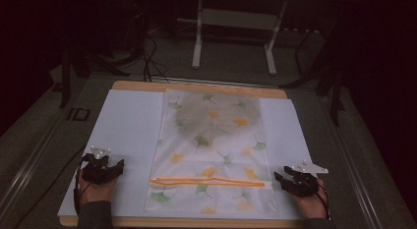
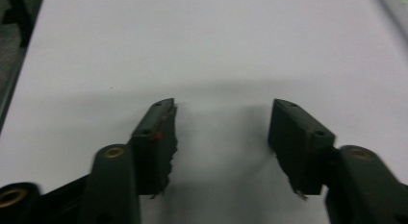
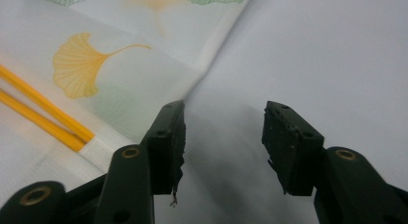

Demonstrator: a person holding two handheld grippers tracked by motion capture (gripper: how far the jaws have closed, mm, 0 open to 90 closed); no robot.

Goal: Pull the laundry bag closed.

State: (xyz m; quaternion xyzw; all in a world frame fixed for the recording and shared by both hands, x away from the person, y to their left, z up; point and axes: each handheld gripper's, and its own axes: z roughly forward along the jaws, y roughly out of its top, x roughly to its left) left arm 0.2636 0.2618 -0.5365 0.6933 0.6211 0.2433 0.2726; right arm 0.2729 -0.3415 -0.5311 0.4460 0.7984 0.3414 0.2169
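— High view, near edge first? Two hands: left gripper (image 1: 117, 166) with jaws spread on bare white sheet (image 1: 129, 122), right gripper (image 1: 279, 179) likewise spread, nothing held.

— And between them? Leaf-printed zip bag (image 1: 211, 145) flat on the sheet, orange zipper (image 1: 209, 181) across its near end, greyish lump dimly visible inside its far half; cannot tell what. No readable writing anywhere.

— Left gripper view? Black jaws of left gripper (image 2: 223, 137) wide apart over plain white sheet (image 2: 216, 41), gripping nothing.

— Right gripper view? Right gripper (image 3: 223, 140) also gaping, empty, just beside the bag's (image 3: 144, 75) edge; zipper (image 3: 43, 116) end off to the left, yellow and green leaf prints, no lettering.
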